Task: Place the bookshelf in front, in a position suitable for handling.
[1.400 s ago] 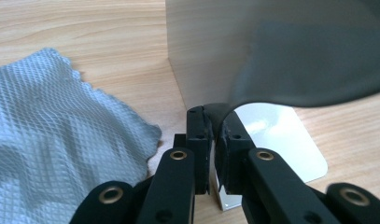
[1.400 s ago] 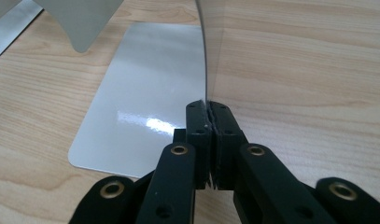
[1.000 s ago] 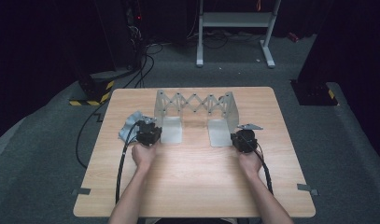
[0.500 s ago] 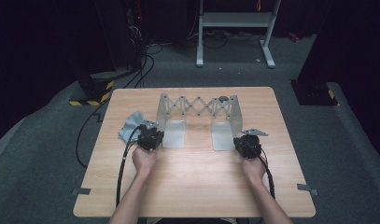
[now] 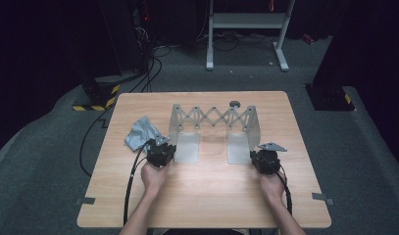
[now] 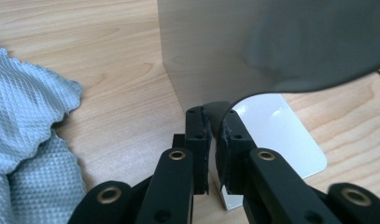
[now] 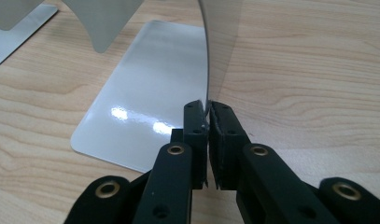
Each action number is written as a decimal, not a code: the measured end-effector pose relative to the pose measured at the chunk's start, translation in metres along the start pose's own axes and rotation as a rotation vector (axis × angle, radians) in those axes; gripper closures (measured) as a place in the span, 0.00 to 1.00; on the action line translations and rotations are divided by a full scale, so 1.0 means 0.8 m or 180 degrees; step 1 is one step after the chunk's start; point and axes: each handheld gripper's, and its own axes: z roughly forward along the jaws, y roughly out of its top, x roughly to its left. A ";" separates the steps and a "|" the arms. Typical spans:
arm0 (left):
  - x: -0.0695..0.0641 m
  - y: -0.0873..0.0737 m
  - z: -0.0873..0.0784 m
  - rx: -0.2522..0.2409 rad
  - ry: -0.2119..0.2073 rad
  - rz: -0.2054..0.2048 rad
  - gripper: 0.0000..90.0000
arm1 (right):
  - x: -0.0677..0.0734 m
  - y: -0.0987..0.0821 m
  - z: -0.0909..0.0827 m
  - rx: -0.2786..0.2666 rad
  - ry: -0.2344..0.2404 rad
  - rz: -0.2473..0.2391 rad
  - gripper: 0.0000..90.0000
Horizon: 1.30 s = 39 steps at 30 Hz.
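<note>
An expandable metal bookend rack (image 5: 214, 125) stands near the middle of the wooden table (image 5: 202, 200): two upright end plates joined by a scissor lattice at the back, each plate with a flat glossy foot lying toward the person. The left gripper (image 5: 160, 153) is clamped on the lower front edge of the left plate, the right gripper (image 5: 263, 159) on that of the right plate. The left gripper view shows its pads (image 6: 197, 135) pinching thin sheet, with a grey-blue cloth (image 6: 29, 140) just beside; the right gripper view shows the curved plate edge between its pads (image 7: 195, 126). From above, the cloth (image 5: 140, 133) lies left of the rack, and bare tabletop spreads in front.
</note>
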 end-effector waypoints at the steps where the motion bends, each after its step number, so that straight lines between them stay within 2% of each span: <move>1: -0.002 -0.001 -0.001 -0.0003 -0.0001 0.0007 0.93 | 0.000 -0.002 -0.001 -0.0009 -0.0011 -0.0023 0.96; 13: -0.015 -0.013 -0.014 -0.0009 -0.0024 0.0015 0.93 | -0.004 -0.015 -0.017 -0.0026 -0.0003 -0.0034 0.96; 19: -0.024 -0.019 -0.021 -0.0009 -0.0075 0.0033 0.92 | -0.005 -0.025 -0.028 -0.0038 0.0019 -0.0030 0.96; 25: -0.026 -0.023 -0.024 -0.0027 -0.0097 0.0036 0.92 | -0.006 -0.032 -0.034 -0.0070 0.0019 -0.0039 0.96; 30: -0.026 -0.023 -0.025 -0.0032 -0.0099 0.0034 0.92 | 0.000 -0.034 -0.029 -0.0061 -0.0025 -0.0184 0.83; 33: -0.024 -0.025 -0.024 -0.0043 -0.0153 0.0015 0.91 | 0.001 -0.034 -0.023 -0.0052 -0.0054 -0.0249 0.77; 34: -0.024 -0.025 -0.024 -0.0043 -0.0153 0.0015 0.88 | 0.001 -0.034 -0.023 -0.0052 -0.0054 -0.0249 0.77; 35: -0.023 -0.026 -0.023 -0.0019 -0.0218 0.0021 0.88 | 0.000 -0.034 -0.021 -0.0034 -0.0072 -0.0279 0.75; 36: -0.024 -0.028 -0.023 0.0001 -0.0236 0.0039 0.82 | -0.002 -0.034 -0.017 -0.0014 -0.0064 -0.0310 0.75; 39: -0.022 -0.031 -0.022 0.0017 -0.0289 0.0025 0.75 | -0.002 -0.033 -0.014 0.0046 -0.0029 -0.0312 0.75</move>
